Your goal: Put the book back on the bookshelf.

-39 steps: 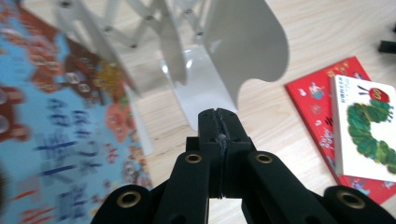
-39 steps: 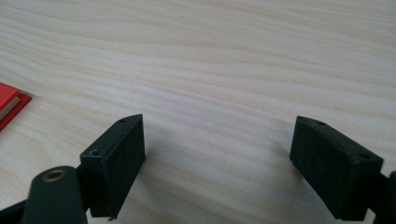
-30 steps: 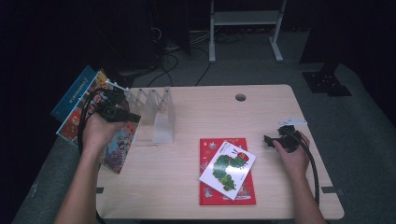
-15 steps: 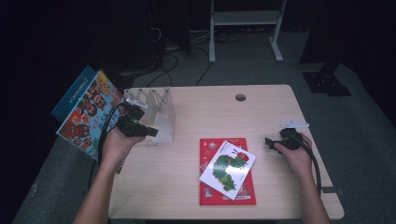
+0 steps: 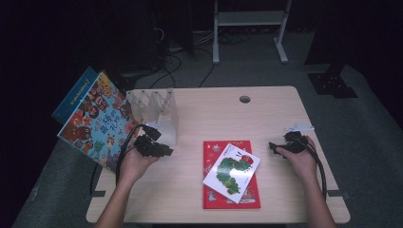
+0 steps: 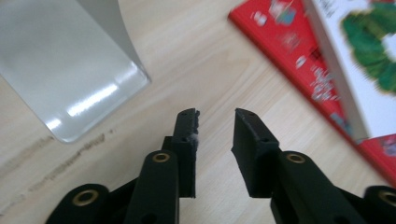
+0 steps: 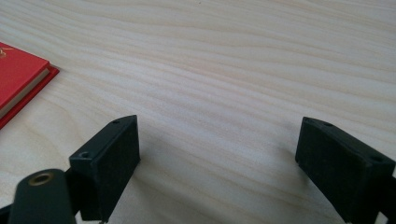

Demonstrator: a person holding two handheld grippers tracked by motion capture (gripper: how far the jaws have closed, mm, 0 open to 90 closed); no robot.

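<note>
A red book (image 5: 211, 199) lies flat on the table's near middle, with a white caterpillar book (image 5: 231, 167) lying askew on top of it. My left gripper (image 5: 167, 151) hovers left of them, just in front of the clear book stand (image 5: 157, 111). Its jaws are a little apart, with nothing between them. In the left gripper view, the left gripper (image 6: 215, 114) points at bare wood between the stand's base (image 6: 65, 70) and the red book (image 6: 299, 51). My right gripper (image 5: 273, 146) rests right of the books. In the right gripper view, the right gripper (image 7: 219, 135) is wide open over wood, with the red book (image 7: 18, 77) at the left.
A colourful picture book (image 5: 97, 123) and a blue book (image 5: 76, 92) behind it lean out past the table's left edge, beside the stand. The wooden table (image 5: 275, 114) has a cable hole (image 5: 244, 99) at the back. Cables trail from both grippers towards me.
My left gripper has left the colourful book at the left edge and moved right and nearer, past the stand. The book now leans in full view. The right gripper has stayed put.
</note>
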